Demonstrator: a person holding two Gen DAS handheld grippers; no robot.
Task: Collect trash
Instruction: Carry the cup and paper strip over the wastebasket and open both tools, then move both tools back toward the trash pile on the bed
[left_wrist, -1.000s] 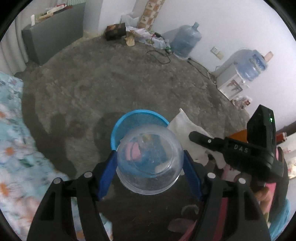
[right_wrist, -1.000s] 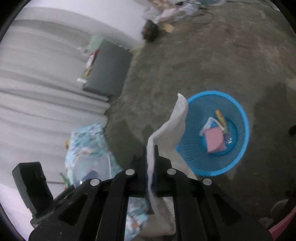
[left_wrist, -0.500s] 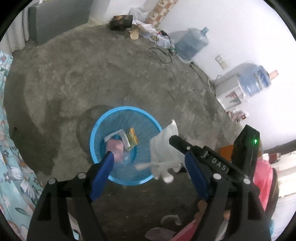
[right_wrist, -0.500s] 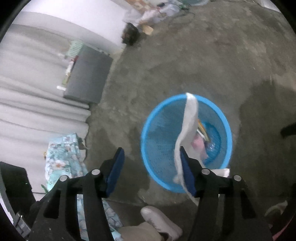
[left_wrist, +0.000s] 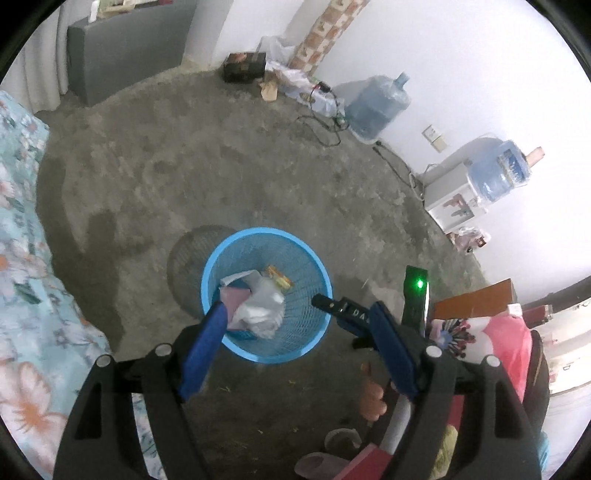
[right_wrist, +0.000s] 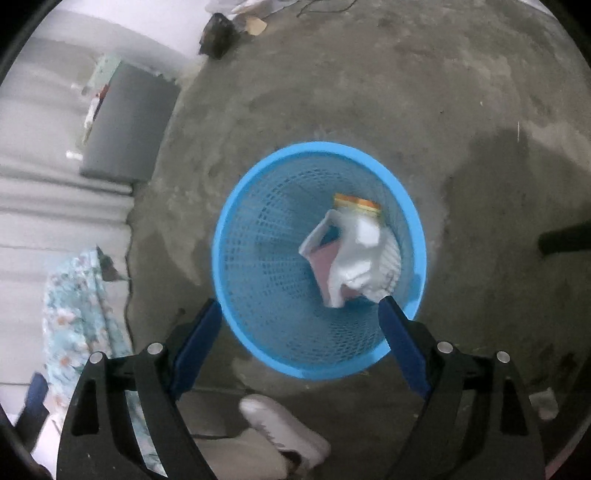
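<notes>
The blue mesh basket (right_wrist: 258, 236) sits on the bare concrete floor (left_wrist: 240, 155), at the centre of my right view and low centre of my left. Inside it lies a crumpled white cloth (right_wrist: 360, 266) over a pink piece (right_wrist: 325, 264), with an orange-and-yellow wrapper (right_wrist: 356, 203) above them against the far wall. So that much trash is in, and I judge this drop done.

My right gripper (right_wrist: 299, 341) hangs over the basket's near rim, its jaws opening wide with nothing pinched between them. My left gripper (left_wrist: 295, 350) is spread too and empty; the basket shows through the gap.

What is left, as far as I can tell: a pale scrap (right_wrist: 543, 402) on the floor at the lower right of my right view, and litter along the wall at the top of my left view, near the water jug (left_wrist: 376, 107). Whether those count as trash I can only guess.
</notes>
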